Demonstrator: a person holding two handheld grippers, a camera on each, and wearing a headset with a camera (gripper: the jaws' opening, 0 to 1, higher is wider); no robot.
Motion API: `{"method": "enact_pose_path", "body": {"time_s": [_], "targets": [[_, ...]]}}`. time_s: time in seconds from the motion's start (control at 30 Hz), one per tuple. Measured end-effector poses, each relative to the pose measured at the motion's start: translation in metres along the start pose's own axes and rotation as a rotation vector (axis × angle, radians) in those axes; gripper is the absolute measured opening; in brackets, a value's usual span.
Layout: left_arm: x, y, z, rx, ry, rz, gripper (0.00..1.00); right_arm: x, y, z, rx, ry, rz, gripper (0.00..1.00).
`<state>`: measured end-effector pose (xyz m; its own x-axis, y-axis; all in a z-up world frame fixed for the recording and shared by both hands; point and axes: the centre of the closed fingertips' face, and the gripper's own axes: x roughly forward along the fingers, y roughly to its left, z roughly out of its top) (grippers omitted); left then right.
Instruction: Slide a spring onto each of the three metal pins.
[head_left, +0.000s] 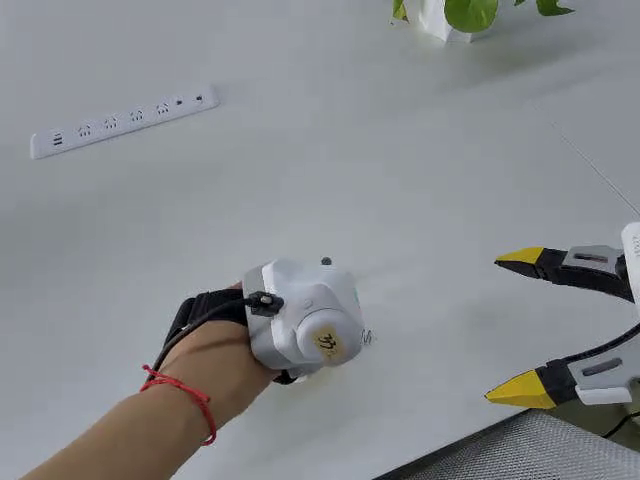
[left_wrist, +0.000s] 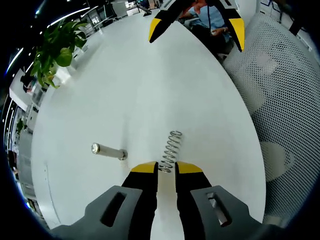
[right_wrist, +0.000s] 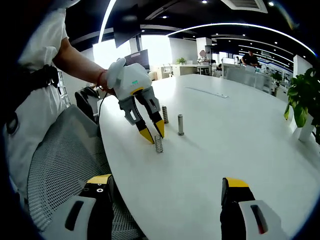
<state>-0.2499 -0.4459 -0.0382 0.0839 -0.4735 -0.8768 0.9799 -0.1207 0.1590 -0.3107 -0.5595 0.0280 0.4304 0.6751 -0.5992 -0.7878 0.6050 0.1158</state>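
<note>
Surface (head_left: 400, 180): white, with a rounded near edge. A mesh chair back (head_left: 565, 450) sits just off that edge. A power strip (head_left: 122, 121) lies toward the far left edge and a potted plant (head_left: 460, 12) stands at the far edge.

Left hand-held gripper (left_wrist: 167, 167): points down close to the near edge. Its jaws are drawn in on the upper end of a spring (left_wrist: 171, 149). The coil stands upright and its lower end seems to rest on the surface.

Right hand-held gripper (head_left: 518, 323): hovers over the near right edge, jaws spread wide, holding nothing.

Bare pin (left_wrist: 108, 151): upright, just beside the spring and not touching it.

Second pin (right_wrist: 164, 114): stands behind the left hand-held gripper, further in from the near edge. Its side looks ribbed, so it may already wear a coil, but I cannot tell.

Step in hand, as I read it: the spring is gripped and not yet on the bare pin.

The next move calls for lifting the coil above the pin's top and centring its open lower end over the tip. It then has to come down straight. The grip is at the top end only, so the free end may sway and miss.
</note>
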Motion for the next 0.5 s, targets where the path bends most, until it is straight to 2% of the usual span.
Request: {"method": "enact_pose_path", "body": {"time_s": [0.13, 0.33, 0.5], "targets": [[-0.0003, -0.0005, -0.0011, -0.054, -0.002, 0.014, 0.08, 0.0009, -0.0008, 0.0026, -0.001, -0.006, -0.003, 0.88], [-0.0016, -0.0012, -0.0026, -0.121, -0.007, 0.012, 0.07, 0.0021, -0.0008, 0.004, -0.008, -0.004, -0.002, 0.87], [-0.0019, -0.0041, -0.004, -0.184, -0.027, 0.0, 0.07, 0.0015, -0.0009, 0.0045, -0.003, -0.011, -0.006, 0.87]]}}
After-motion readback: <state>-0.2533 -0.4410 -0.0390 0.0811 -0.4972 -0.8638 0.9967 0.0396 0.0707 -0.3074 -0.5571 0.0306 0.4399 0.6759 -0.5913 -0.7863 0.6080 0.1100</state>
